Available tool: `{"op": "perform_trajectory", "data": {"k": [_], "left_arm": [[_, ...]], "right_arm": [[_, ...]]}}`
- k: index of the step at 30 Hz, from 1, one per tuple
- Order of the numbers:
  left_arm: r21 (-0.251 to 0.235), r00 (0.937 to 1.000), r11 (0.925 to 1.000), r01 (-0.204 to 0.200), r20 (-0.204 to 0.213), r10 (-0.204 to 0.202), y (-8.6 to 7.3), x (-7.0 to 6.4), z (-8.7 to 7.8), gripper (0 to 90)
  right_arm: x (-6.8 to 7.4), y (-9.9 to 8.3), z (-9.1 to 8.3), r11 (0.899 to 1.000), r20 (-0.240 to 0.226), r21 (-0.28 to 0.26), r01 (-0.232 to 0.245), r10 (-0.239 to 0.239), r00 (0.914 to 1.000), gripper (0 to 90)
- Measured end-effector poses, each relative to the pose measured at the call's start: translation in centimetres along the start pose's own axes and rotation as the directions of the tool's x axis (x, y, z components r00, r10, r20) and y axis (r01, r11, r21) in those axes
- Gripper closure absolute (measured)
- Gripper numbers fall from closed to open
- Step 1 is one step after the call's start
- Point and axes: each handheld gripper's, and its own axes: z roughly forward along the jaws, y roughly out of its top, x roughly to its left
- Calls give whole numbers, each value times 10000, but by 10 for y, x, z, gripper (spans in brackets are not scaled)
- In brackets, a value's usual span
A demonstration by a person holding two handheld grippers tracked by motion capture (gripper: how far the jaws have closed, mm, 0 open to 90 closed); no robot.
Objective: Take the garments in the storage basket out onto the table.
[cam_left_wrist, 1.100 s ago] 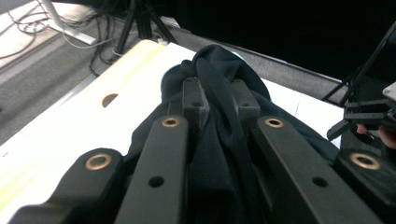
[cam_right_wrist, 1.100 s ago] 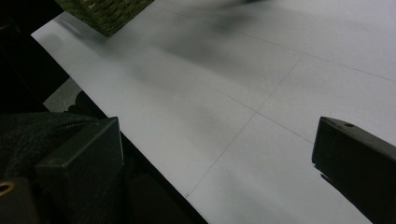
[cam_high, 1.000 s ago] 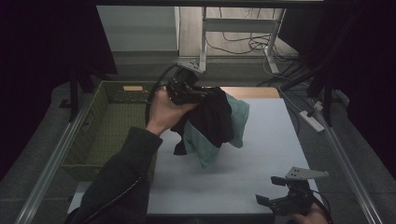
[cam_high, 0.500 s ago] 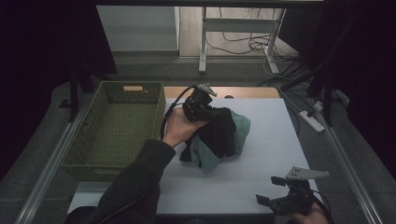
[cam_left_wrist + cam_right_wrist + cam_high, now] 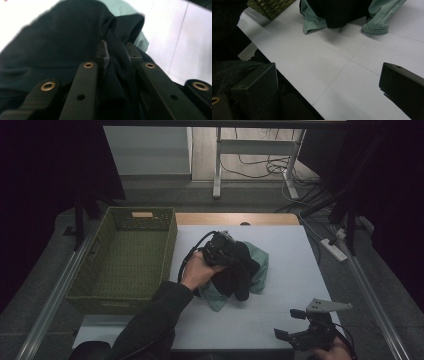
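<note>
Pinching black cloth (image 5: 62,42), apparently, between left gripper (image 5: 117,47) jaws.

Green woven rectangular basket (image 5: 125,262) left of centre on white desk (image 5: 290,270); white power strip (image 5: 334,249) on floor, right.

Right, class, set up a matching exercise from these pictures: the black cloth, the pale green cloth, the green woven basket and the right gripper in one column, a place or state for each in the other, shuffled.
Things:
1. black cloth
2. pale green cloth
3. green woven basket
4. right gripper

Places or states:
A. at the table's left side, nothing inside
B. jaws apart, near the table's front edge
C. pinched by the left gripper
D. lying partly under the dark cloth

Pairs: 1-C, 2-D, 3-A, 4-B
</note>
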Motion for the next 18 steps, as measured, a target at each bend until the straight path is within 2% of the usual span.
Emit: {"op": "perform_trajectory", "data": {"k": [4, 7, 12, 15, 18], "left_arm": [[309, 9996, 9992, 257, 90, -260, -8, 1, 16, 738], [688, 9996, 9973, 261, 35, -264, -15, 2, 30, 710], [1172, 9982, 9919, -486, -300, 525, -27, 2, 51, 647], [1052, 9974, 9928, -567, -373, 609, -31, 1, 57, 581], [956, 9979, 9935, -624, -134, 640, -29, -1, 57, 456]], "right_arm": [[0, 0, 0, 10000, 6, -7, -15, 15, 10000, 19], [0, 0, 0, 10000, -1, -10, -17, 17, 10000, 19], [0, 0, 0, 10000, -15, -7, -30, 30, 10000, 19], [0, 0, 0, 10000, -20, -5, -36, 36, 10000, 19], [0, 0, 0, 10000, -28, 0, -46, 46, 10000, 18]]}}
